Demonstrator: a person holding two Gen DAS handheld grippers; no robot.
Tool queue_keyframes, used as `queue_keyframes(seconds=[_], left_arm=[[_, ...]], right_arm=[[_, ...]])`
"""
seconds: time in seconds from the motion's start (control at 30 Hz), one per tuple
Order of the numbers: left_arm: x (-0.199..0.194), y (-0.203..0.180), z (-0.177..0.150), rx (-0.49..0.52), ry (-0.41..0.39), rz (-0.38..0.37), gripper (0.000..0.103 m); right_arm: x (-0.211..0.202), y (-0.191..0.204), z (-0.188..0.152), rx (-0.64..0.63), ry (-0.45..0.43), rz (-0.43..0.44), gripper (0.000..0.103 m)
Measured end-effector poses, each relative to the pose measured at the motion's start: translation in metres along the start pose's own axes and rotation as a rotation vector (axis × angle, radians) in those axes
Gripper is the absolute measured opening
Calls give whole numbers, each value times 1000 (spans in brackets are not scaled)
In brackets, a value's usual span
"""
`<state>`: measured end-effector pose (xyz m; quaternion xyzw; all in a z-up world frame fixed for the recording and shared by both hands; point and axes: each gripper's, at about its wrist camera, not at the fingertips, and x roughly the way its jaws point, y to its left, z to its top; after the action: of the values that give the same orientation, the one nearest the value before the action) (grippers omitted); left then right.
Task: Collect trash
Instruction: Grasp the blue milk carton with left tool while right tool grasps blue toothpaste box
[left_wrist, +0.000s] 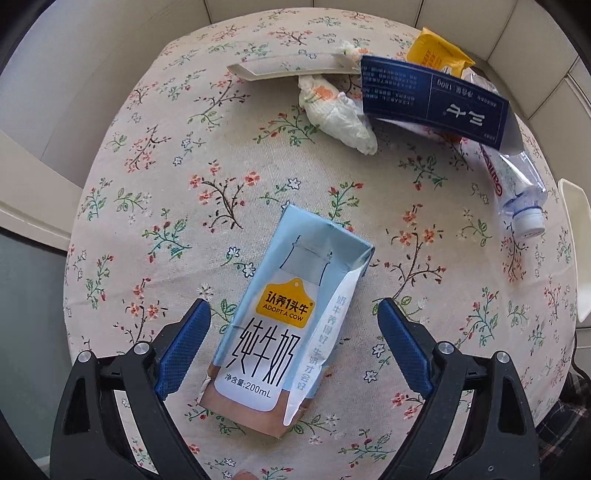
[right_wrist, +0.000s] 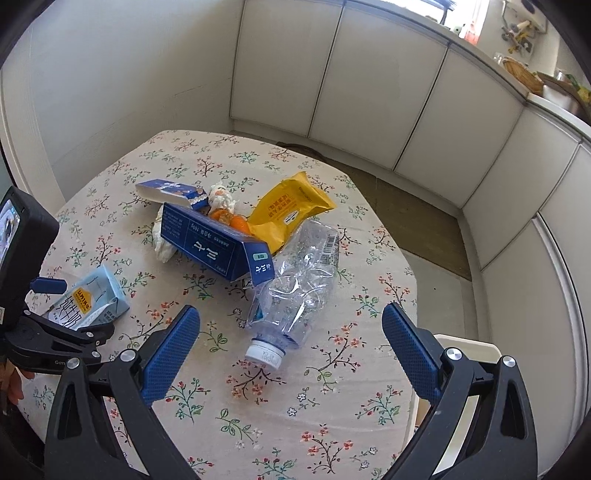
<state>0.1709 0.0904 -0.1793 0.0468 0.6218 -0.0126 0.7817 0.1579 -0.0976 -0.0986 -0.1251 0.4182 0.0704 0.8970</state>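
Left wrist view: my left tongs (left_wrist: 293, 347) point steeply down at the milk carton (left_wrist: 284, 317), which lies flat on the floral counter (left_wrist: 177, 155) at lower centre of the frame.
Left tongs state: spread wide, one blue pad on each side of the carton, neither pad touching it.
Right wrist view: my right tongs (right_wrist: 290, 354) hang above the crushed clear bottle (right_wrist: 295, 284), its white cap just ahead of the gap between the pads.
Right tongs state: spread, nothing between the pads.
Other trash: a dark blue box (right_wrist: 218, 243), a yellow packet (right_wrist: 291, 210), a crumpled tissue (left_wrist: 336, 114) and orange peel (right_wrist: 231, 219) are piled at the upper middle of the right view; in the left view the same heap sits at upper right.
Step in hand: I judge this the approach for the first pick, with the carton as my left target.
Next move calls for: lowering a little further so the pads bracket the carton's long sides, then closing gently, since the thin board looks likely to crush or slide.
Bin: I see none in either view, so I cannot tell where the trash goes.
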Motion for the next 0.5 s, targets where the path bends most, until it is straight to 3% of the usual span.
queue_keyframes(seconds=[0.13, 0.27, 0.5], left_arm=[[11, 1, 0, 17, 40, -23, 68], [11, 2, 0, 29, 39, -44, 59], [2, 10, 0, -17, 24, -80, 56]], right_arm=[[10, 7, 2, -68, 18, 45, 96], [22, 15, 7, -141, 22, 107, 96], [38, 50, 14, -410, -33, 116, 96]])
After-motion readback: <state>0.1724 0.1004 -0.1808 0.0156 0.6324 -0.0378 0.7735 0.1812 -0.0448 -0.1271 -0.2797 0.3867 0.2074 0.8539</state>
